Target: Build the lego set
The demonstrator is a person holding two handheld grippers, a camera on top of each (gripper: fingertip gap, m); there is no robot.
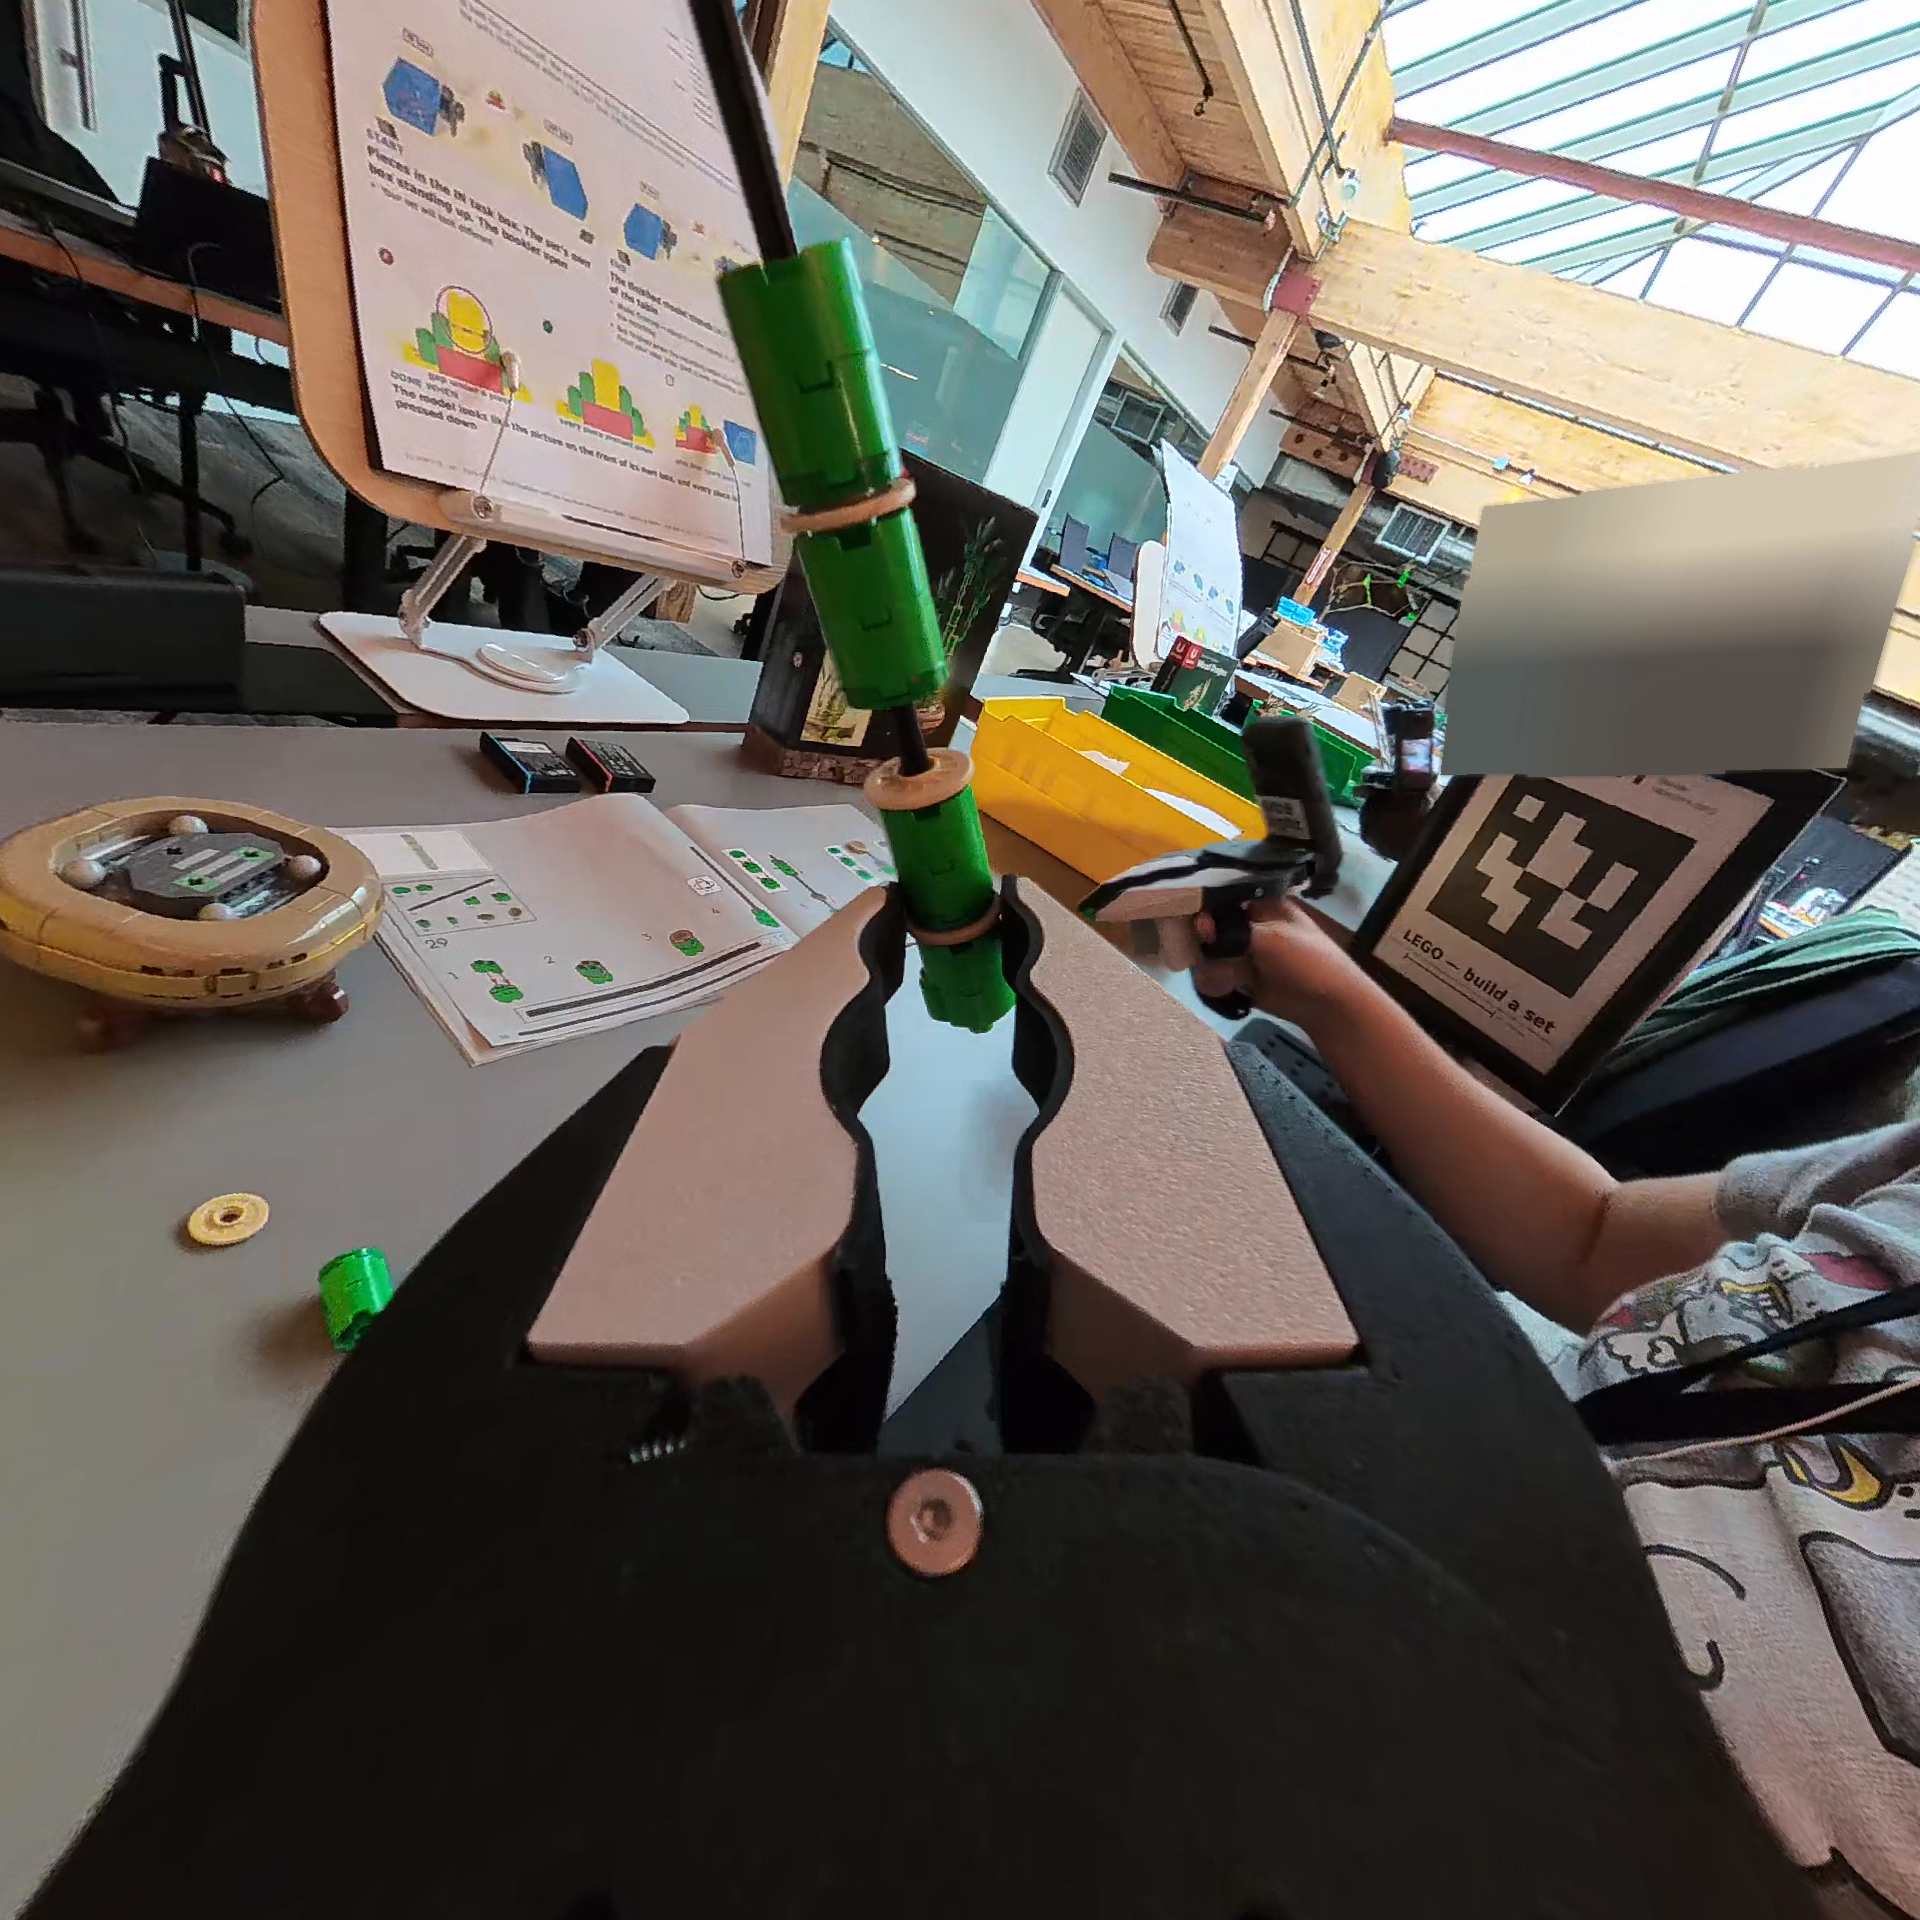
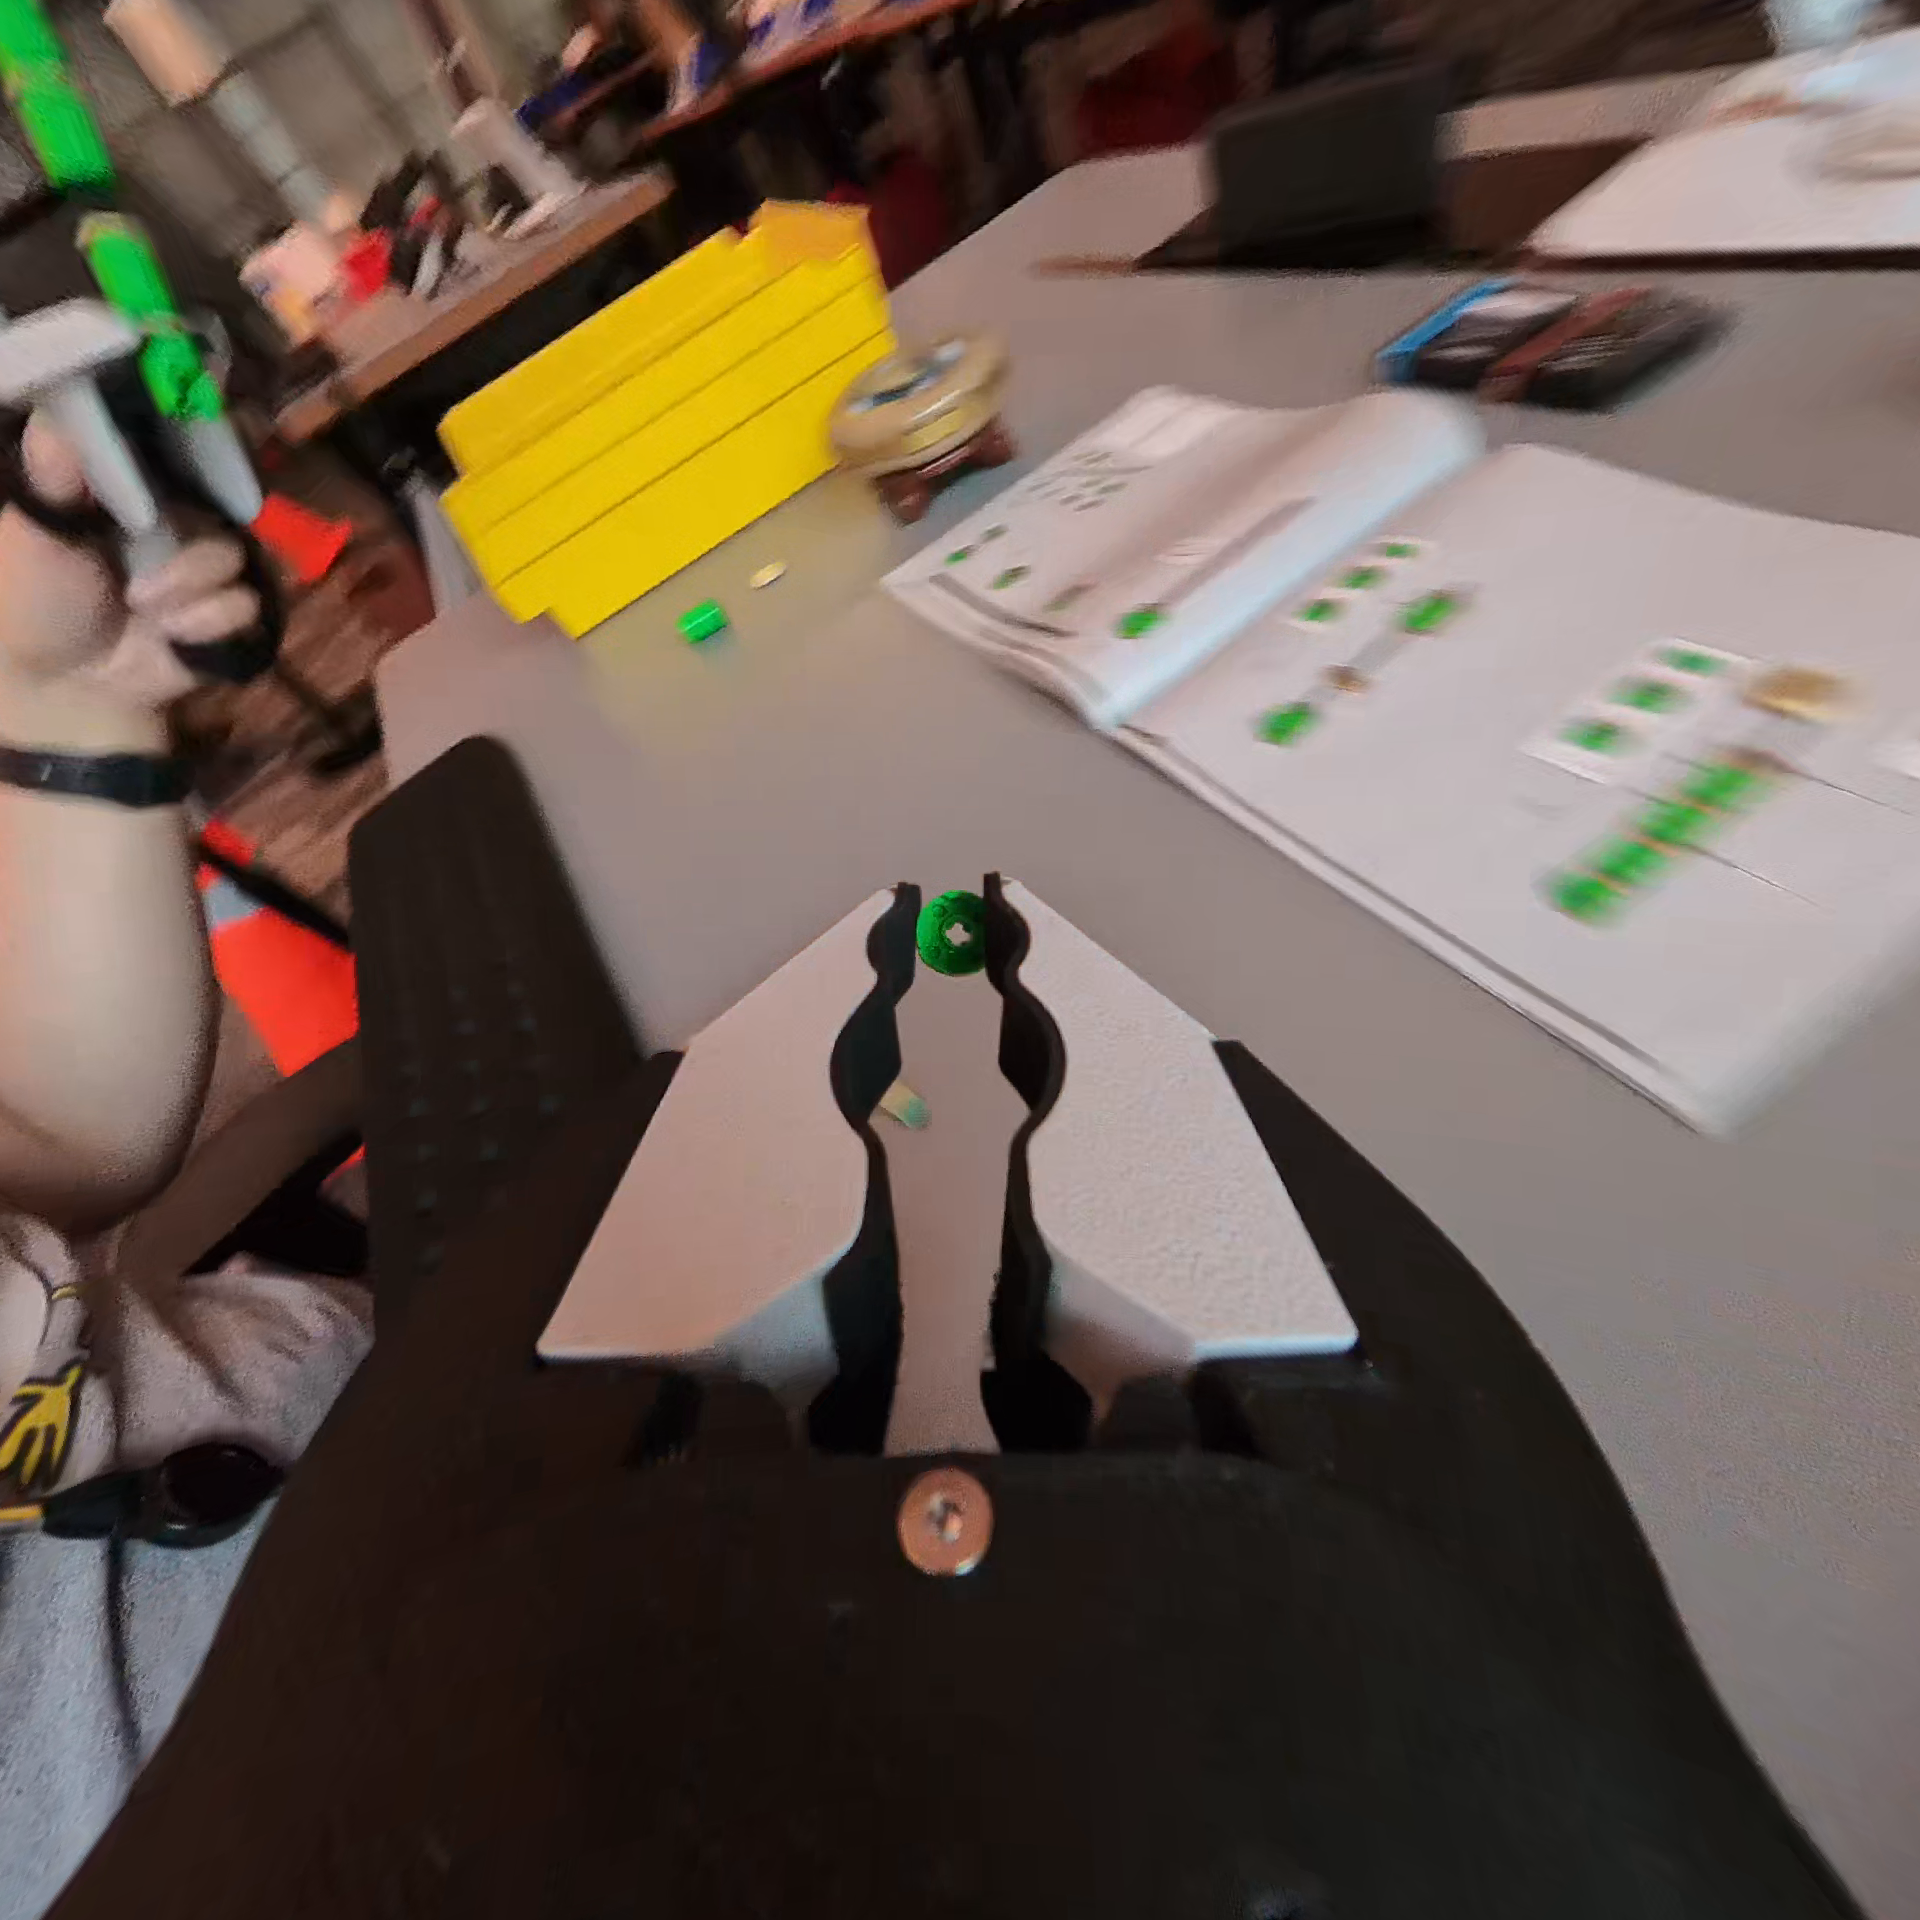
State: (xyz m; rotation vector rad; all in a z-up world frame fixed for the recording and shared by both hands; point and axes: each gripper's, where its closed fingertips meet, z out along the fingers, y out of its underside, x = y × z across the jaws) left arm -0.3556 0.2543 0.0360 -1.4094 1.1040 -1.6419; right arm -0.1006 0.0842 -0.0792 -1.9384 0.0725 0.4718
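My left gripper (image 1: 948, 920) is shut on the lower end of a green bamboo stalk (image 1: 852, 540): green round bricks and tan rings threaded on a black rod, held upright and leaning left. My right gripper (image 2: 951, 914) is shut on a small green round brick (image 2: 951, 933) above the grey table. The right gripper also shows in the left wrist view (image 1: 1195, 888), to the right of the stalk. The stalk shows blurred at the top left of the right wrist view (image 2: 145, 301). A loose green round brick (image 1: 355, 1297) and a tan ring (image 1: 229, 1218) lie on the table.
An open instruction booklet (image 1: 582, 914) lies on the table beside a tan round base (image 1: 187, 904). Yellow trays (image 1: 1091, 779), a green tray (image 1: 1205, 727), a sheet on a stand (image 1: 540, 260), the set's box (image 1: 894, 665) and a marker board (image 1: 1579, 914) stand behind. The left gripper's tips are roughly 35 cm from the right gripper's. The tan round base (image 1: 187, 904) is about 25 cm from my left fingertips and 40 cm from my right.
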